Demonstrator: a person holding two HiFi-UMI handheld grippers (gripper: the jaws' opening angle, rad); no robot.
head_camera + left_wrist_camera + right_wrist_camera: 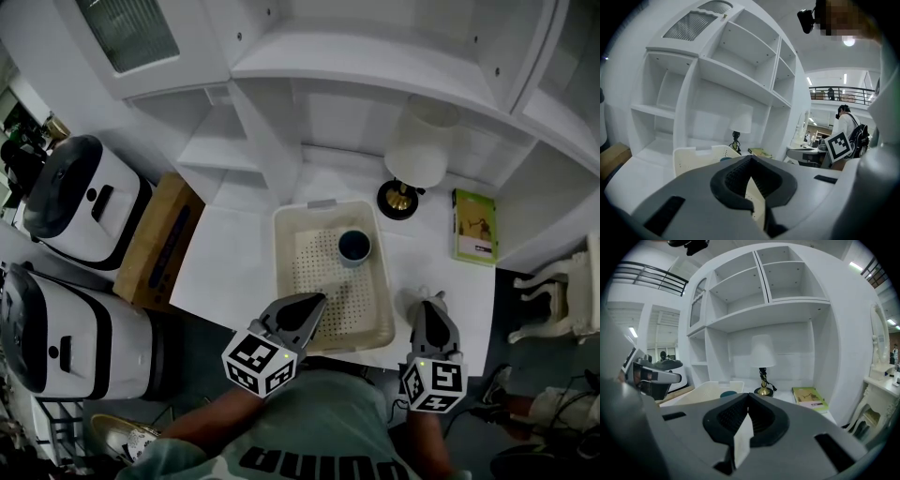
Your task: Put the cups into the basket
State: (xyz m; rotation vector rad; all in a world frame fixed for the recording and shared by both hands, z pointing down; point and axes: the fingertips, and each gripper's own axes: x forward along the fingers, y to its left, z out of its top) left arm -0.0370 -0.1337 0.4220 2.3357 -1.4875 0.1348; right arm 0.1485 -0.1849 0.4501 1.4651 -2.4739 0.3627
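The cup (353, 246) sits inside the basket (284, 272) at frame centre, near its upper right corner; the left gripper (317, 300) and right gripper (432, 302), lower down, are both clenched empty

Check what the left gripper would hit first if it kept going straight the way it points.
Probably the basket: the left gripper, shut, hangs over its near end aiming inward and slightly down, toward the cup. Basket floor or cup first; depth is unclear.
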